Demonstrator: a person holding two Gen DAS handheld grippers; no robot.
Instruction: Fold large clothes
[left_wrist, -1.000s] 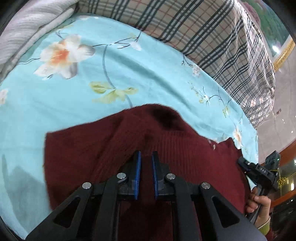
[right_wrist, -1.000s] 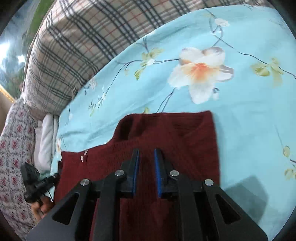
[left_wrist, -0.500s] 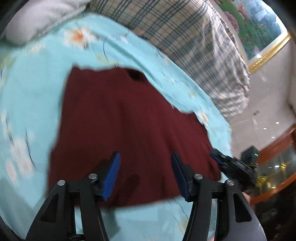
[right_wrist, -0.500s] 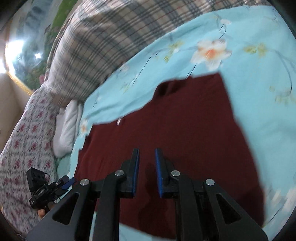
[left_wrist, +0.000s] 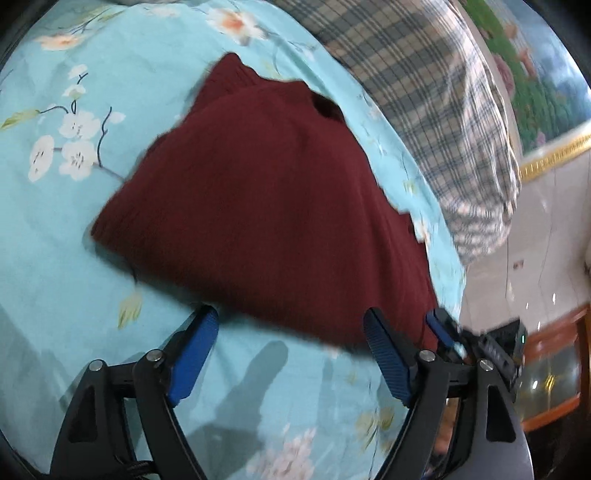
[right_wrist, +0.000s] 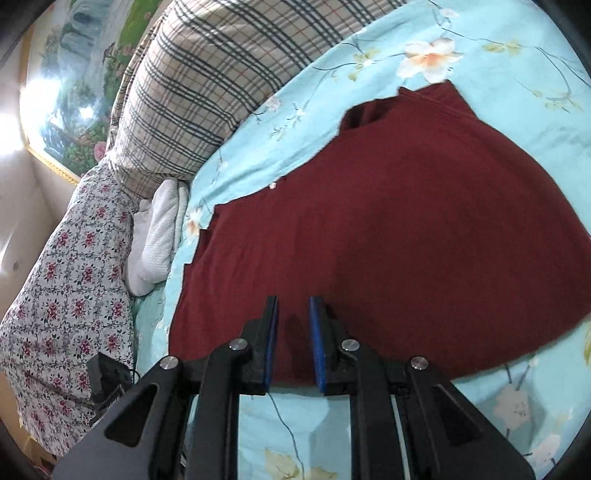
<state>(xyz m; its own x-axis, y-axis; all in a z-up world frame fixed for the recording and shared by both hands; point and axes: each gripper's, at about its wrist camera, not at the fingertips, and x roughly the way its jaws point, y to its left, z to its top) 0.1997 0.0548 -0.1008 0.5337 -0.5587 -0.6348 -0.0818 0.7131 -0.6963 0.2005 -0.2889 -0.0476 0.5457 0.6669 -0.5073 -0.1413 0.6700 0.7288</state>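
Observation:
A dark red knitted sweater (left_wrist: 266, 192) lies folded flat on a light blue floral bedsheet (left_wrist: 55, 258); it also shows in the right wrist view (right_wrist: 406, 236). My left gripper (left_wrist: 291, 347) is wide open and empty, just off the sweater's near edge. My right gripper (right_wrist: 293, 332) has its jaws a narrow gap apart over the sweater's near edge, with nothing clearly held between them. The right gripper's tip also shows in the left wrist view (left_wrist: 443, 328) at the sweater's right corner.
A plaid pillow (right_wrist: 221, 81) lies at the far side of the bed. A white towel (right_wrist: 155, 236) and a red-flowered quilt (right_wrist: 62, 280) lie to the left. The bed edge and a shiny floor (left_wrist: 535, 258) are to the right.
Both grippers have pulled back from the sweater toward its near edge. The left gripper, shut on the fabric before, opened wide and let go. The right stays narrow.

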